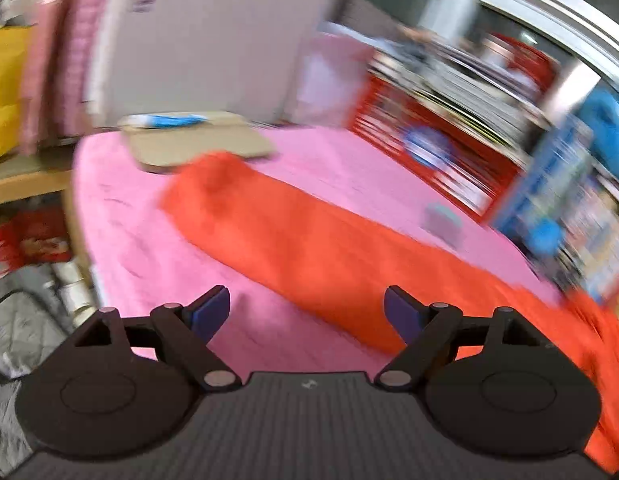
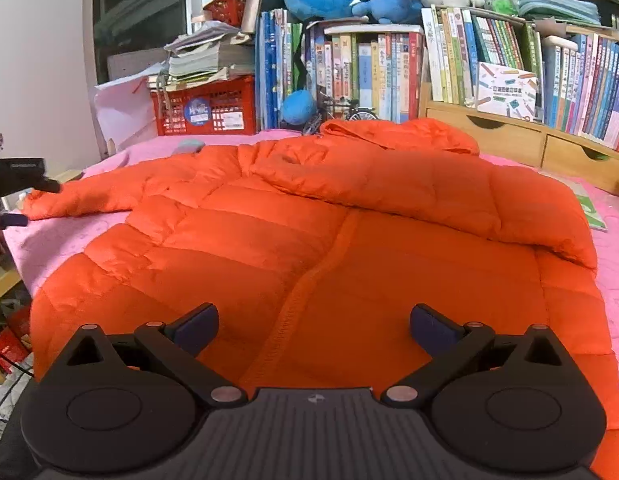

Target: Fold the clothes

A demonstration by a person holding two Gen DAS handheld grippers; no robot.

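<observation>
An orange puffer jacket [image 2: 329, 240] lies spread on a pink cloth-covered table [image 2: 81, 236], front up, with its hood [image 2: 401, 132] at the far side. Its right sleeve is folded across the chest; the left sleeve [image 2: 105, 196] stretches out sideways. My right gripper [image 2: 314, 326] hovers open over the jacket's lower hem near the zipper seam. In the blurred left wrist view my left gripper [image 1: 307, 314] is open above the pink cloth [image 1: 149, 240], just beside the outstretched sleeve [image 1: 277, 232]. The left gripper [image 2: 17, 192] also shows at the far left of the right wrist view.
Bookshelves [image 2: 509, 64], a red crate [image 2: 205, 108] with stacked papers, and wooden drawers [image 2: 509, 140] line the table's far side. A flat cardboard piece [image 1: 197, 140] and a small grey object [image 1: 443, 224] lie on the pink cloth. Clutter sits below the table's left edge [image 1: 25, 248].
</observation>
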